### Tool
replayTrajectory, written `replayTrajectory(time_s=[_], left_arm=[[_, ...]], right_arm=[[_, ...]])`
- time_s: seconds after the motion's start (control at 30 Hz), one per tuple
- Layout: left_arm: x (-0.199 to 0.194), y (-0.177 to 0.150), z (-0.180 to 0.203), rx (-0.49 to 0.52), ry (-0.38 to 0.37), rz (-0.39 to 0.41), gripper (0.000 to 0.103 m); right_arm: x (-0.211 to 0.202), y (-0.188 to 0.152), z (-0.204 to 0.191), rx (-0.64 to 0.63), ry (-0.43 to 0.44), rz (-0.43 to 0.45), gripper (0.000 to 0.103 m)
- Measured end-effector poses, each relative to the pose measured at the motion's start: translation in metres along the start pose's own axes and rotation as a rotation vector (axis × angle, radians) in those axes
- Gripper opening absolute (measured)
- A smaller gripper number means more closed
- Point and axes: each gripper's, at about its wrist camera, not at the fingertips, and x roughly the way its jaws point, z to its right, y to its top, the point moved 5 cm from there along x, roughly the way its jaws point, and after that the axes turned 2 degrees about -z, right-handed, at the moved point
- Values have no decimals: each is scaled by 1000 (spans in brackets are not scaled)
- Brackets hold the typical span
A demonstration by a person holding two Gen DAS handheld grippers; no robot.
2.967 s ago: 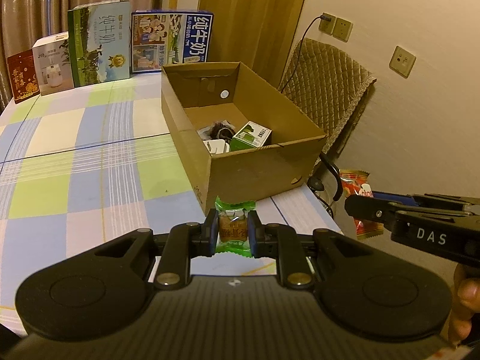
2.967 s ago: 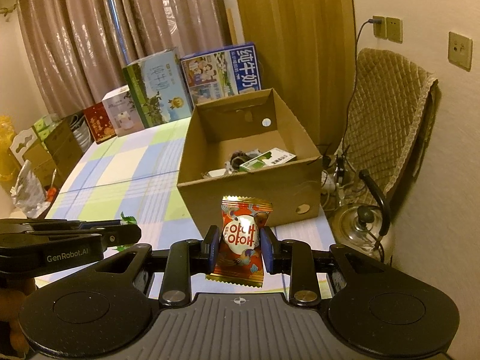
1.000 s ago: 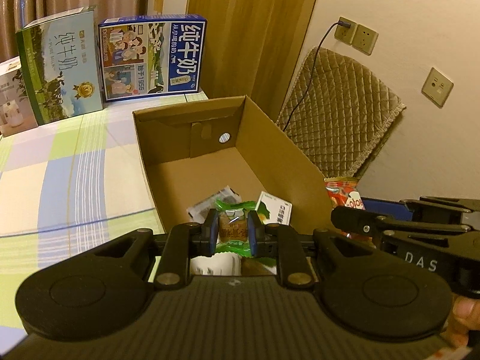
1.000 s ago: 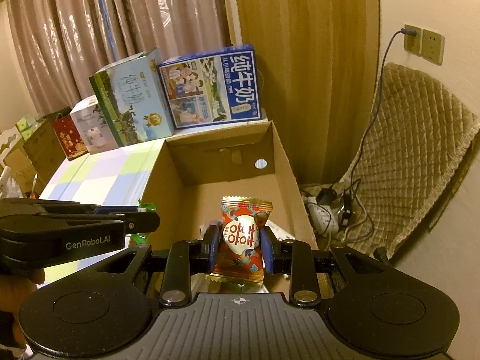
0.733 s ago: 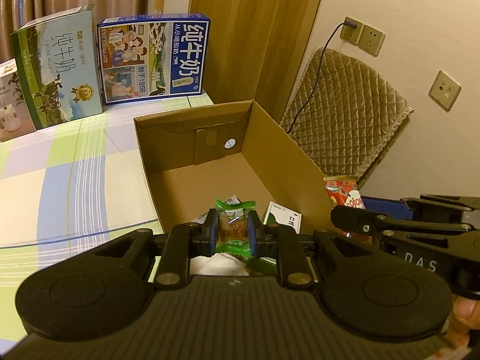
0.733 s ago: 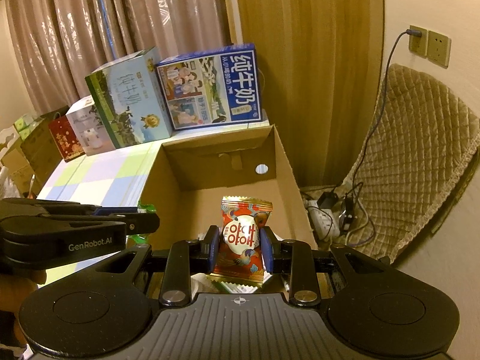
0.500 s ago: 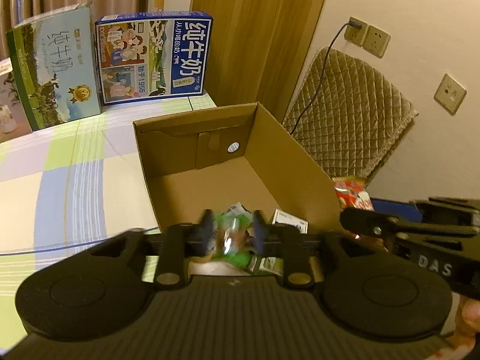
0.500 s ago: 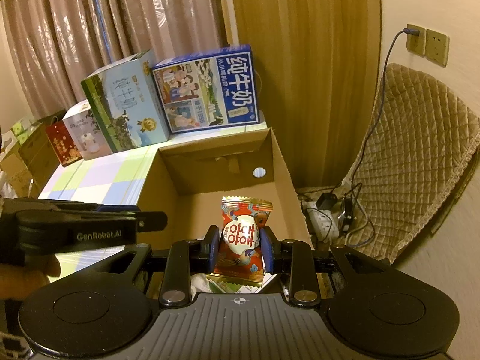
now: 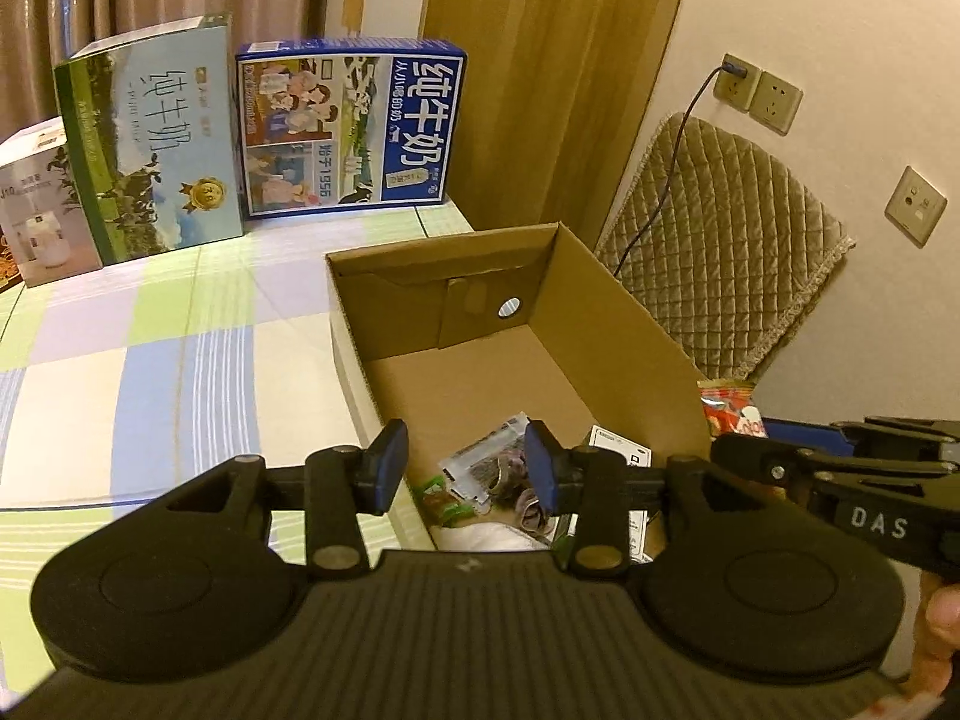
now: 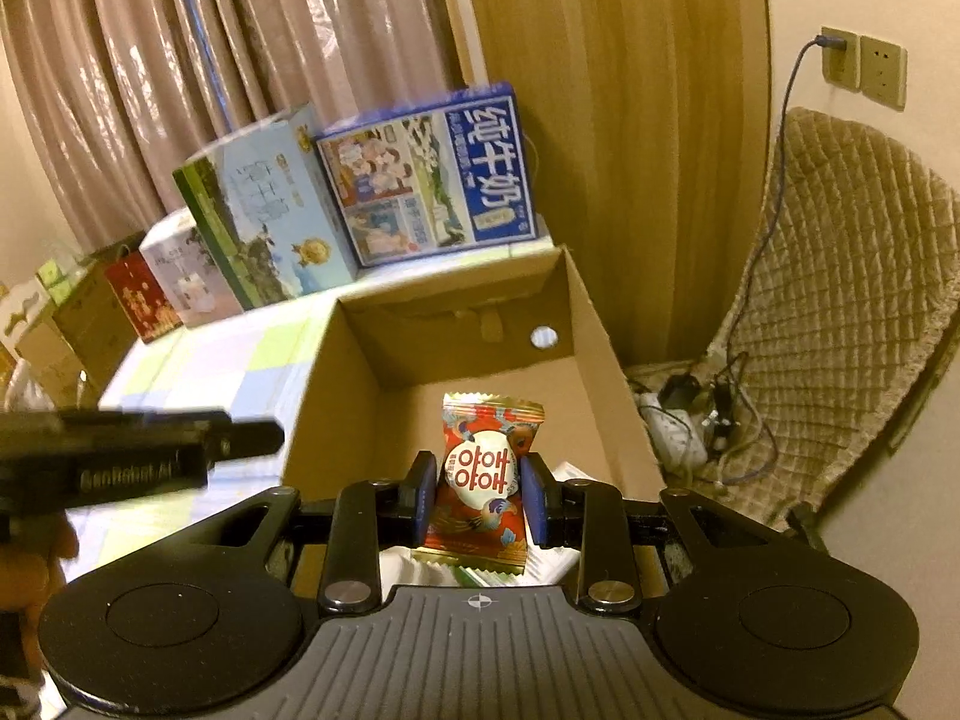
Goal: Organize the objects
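The left gripper [image 9: 459, 465] hangs over the near left corner of the cardboard box [image 9: 624, 324], and its fingers are opening, standing apart with nothing between the blue pads. Below that gap, a green candy wrapper [image 9: 443, 498] lies on the box floor at the near end, beside a grey sachet [image 9: 486, 462] and a small white carton [image 9: 618, 450].

Over to the right gripper [image 10: 478, 498]: its fingers are pinched on a red candy packet [image 10: 483, 480], held upright with its gold crimped edge on top, above the near end of the same box [image 10: 594, 330]. The pads press both sides of the packet. In the left wrist view, that packet [image 9: 729, 408] peeks out just past the box's right wall.

The box sits at the right edge of the checked surface [image 9: 150, 372]. At the far edge stand a blue milk carton case [image 9: 348, 126] and a green one [image 9: 150, 138] to its left. A quilted chair back [image 9: 720, 240] sits to the right, off the surface.
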Motion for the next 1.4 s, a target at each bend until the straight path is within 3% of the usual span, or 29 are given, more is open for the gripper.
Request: replayTrajectory(time_s=[0.03, 0.07, 0.1, 0.33, 0.6, 0.8, 0.97, 1.4], left_arm=[[-2, -1, -1, -1, 5, 3, 37], [-4, -1, -3, -2, 8, 6, 38], [-6, -2, -4, -5, 12, 9, 40], [-20, -14, -18, -40, 26, 10, 47], [-54, -39, -16, -58, 48, 40, 88], [-85, -65, -5, -66, 64, 59, 102], [-112, -83, 8, -56, 80, 83, 102], [-167, -122, 31, -91, 111, 93, 102]], right_arm=[[1, 3, 0, 13, 25, 18, 31], [2, 7, 0, 35, 50, 34, 48], [2, 10, 2, 61, 63, 46, 55], [-21, 5, 8, 87, 41, 77, 60], [-64, -30, 8, 128, 9, 78, 84], [-101, -56, 0, 119, -15, 78, 93], [-130, -73, -9, 85, -42, 84, 101], [-182, -110, -27, 6, -79, 83, 101]])
